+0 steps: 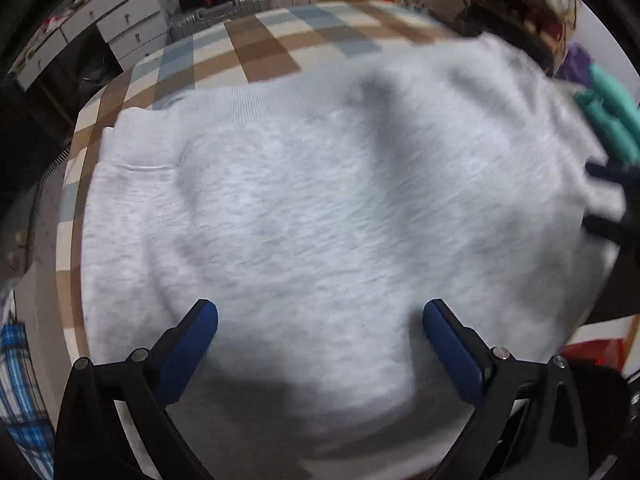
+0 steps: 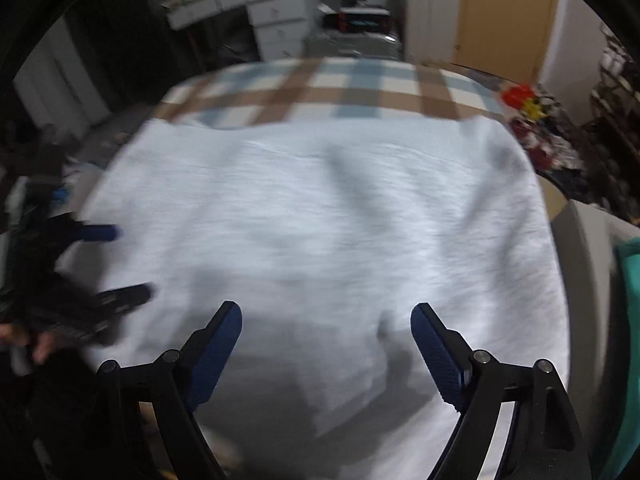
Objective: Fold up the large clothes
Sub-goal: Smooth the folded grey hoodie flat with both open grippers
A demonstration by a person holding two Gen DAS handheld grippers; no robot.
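Garment: grey sweatshirt (image 1: 320, 200) was spread flat on the plaid table (image 1: 260, 48), beneath both claws.
Left claw (image 1: 320, 320): jaws were held apart, nothing gripped.
Right claw (image 2: 326, 320): jaws were held apart, empty.

Both wrist views close, steeply down, sharing sweatshirt (image 1: 320, 200).

No text or label is legible anywhere (both views are motion-blurred).
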